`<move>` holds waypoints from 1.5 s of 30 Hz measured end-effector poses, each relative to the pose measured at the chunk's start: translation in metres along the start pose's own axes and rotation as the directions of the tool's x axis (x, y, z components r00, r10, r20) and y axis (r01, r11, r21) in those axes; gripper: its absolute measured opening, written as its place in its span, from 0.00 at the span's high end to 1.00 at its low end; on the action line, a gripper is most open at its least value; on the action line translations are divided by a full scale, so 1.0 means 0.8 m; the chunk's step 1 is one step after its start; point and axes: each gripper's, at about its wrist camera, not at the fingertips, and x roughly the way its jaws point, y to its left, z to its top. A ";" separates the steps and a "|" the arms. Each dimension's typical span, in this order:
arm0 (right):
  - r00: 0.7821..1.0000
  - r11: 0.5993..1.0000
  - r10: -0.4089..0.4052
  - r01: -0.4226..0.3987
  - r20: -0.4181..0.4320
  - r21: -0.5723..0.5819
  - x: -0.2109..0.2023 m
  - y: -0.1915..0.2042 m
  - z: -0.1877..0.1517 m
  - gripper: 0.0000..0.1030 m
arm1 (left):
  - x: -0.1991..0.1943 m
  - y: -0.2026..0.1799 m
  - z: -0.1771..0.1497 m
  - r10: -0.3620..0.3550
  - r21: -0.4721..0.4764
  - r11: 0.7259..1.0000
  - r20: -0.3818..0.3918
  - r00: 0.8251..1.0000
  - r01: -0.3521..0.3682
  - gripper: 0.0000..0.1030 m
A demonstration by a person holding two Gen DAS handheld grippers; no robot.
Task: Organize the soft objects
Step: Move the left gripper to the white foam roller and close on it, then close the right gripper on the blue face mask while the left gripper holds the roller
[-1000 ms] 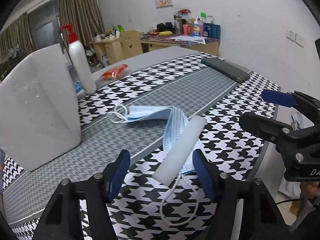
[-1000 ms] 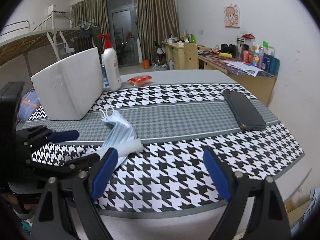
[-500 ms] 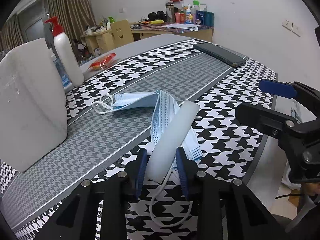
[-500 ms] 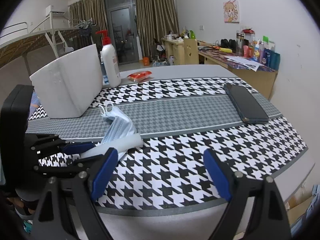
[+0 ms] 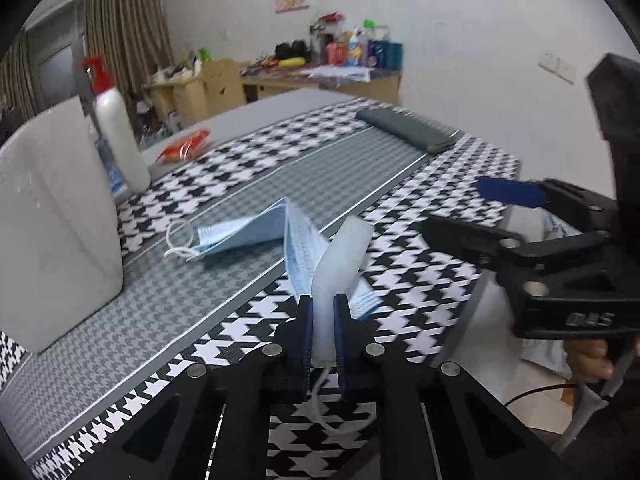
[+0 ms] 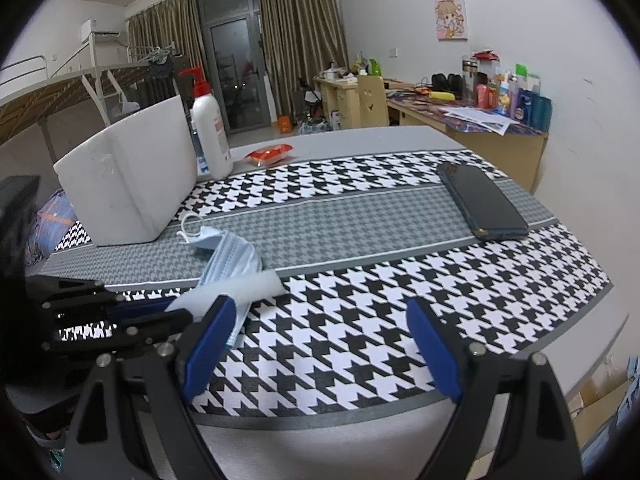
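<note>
Woven-looking cloth (image 6: 360,216), matt, houndstooth print, over smooth grey surface (image 6: 360,138). Pleated non-woven face masks (image 5: 248,232), soft, matt, w/ thin elastic loops. White foam strip (image 5: 340,256), matt, fine-grained. Foam box (image 6: 132,184), dull white, slightly scuffed. Pump bottle (image 6: 210,136), smooth semi-gloss plastic. Snack packet (image 6: 270,155), shiny foil. Phone (image 6: 484,206), dark, glossy. Left gripper (image 5: 320,332) & right gripper (image 6: 320,344): matt black plastic, blue rubbery pads, metal screws.
</note>
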 end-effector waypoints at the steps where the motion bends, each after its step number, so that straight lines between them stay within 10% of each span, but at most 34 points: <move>1: 1.000 1.000 -0.001 0.001 0.003 0.000 -0.001 0.000 0.001 0.13 | -0.006 -0.002 0.001 -0.011 0.004 1.000 0.018 1.000 0.011 0.90; 15: 1.000 1.000 0.025 -0.025 -0.005 -0.018 0.010 0.019 0.011 0.13 | -0.066 0.025 0.002 0.039 -0.071 0.997 0.169 0.985 -0.027 0.90; 32: 0.997 0.994 0.044 -0.050 -0.064 -0.095 0.056 0.071 0.033 0.13 | -0.073 0.072 -0.018 0.182 -0.196 0.969 0.156 0.971 -0.150 0.89; 45: 0.985 0.995 0.032 -0.048 -0.171 -0.089 0.090 0.080 0.029 0.33 | -0.050 0.085 -0.026 0.205 -0.229 0.957 0.096 0.974 -0.179 0.89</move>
